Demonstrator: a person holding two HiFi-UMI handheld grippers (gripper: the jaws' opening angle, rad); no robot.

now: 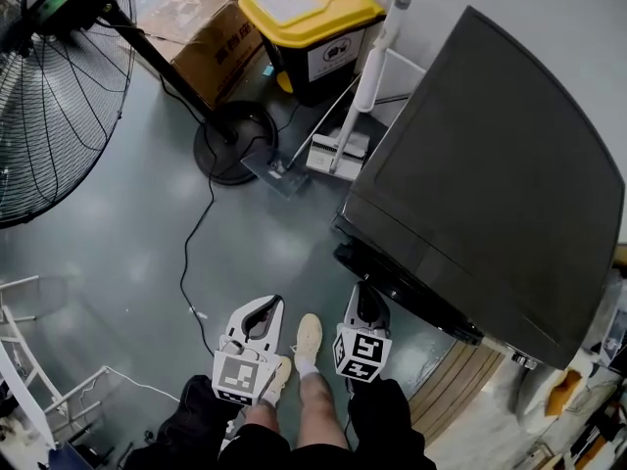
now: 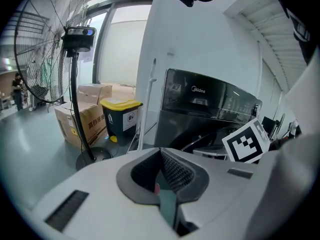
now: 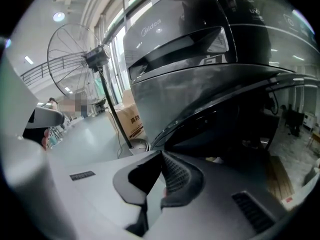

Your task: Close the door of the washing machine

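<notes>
Here, both tongs are clenched on nothing. The left gripper (image 1: 265, 311) hangs over the grey floor (image 1: 118, 262), and the right gripper (image 1: 364, 297) is just beside the Midea washing machine (image 1: 490, 164), whose dark door (image 3: 225, 129) stands open before it.

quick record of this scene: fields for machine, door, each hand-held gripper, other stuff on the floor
machine: dark washing machine, right side of the head view
door: door open, swung out from the front
left hand-held gripper: jaws together, empty, over the floor
right hand-held gripper: jaws together, empty, close to the door; contact unclear
floor: standing fan, yellow-lidded bin, cardboard box
</notes>
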